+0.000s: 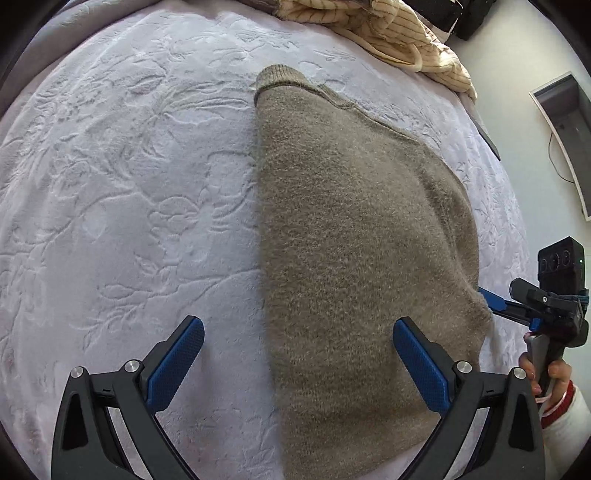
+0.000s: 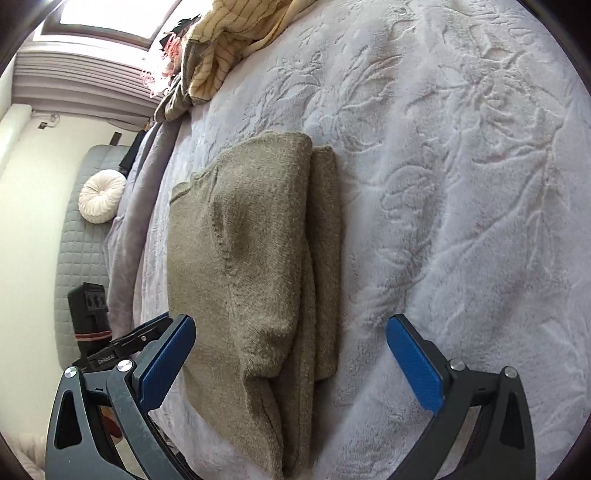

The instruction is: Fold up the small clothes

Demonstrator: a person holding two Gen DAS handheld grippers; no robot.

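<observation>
Pale lilac plush bedspread with an embossed leaf pattern (image 1: 129, 184) fills the scene, and right on it lies the fuzzy grey-brown knitted sweater (image 1: 351, 240), folded lengthwise into a long flat bundle, ribbed collar pointing toward the far edge of the bed. From the right wrist view you can see the layers stacked, a narrower fold peeking out along one side. The left gripper (image 1: 297, 354) hovers over the near end of the sweater, blue-padded jaws spread wide, one finger above the knit and the other over bare bedspread, gripping nothing. The right gripper (image 2: 290, 354) is just as wide, straddling the near end of the folded sweater, also empty. In the left view, a hand (image 1: 546, 373) with a red-and-white cuff clutches the handle of that right gripper at the sweater's side. Up at the far edge of the bed sits a crumpled cream striped garment (image 1: 388, 33). A round white pleated cushion (image 2: 101, 197) rests beyond the bed's side.
</observation>
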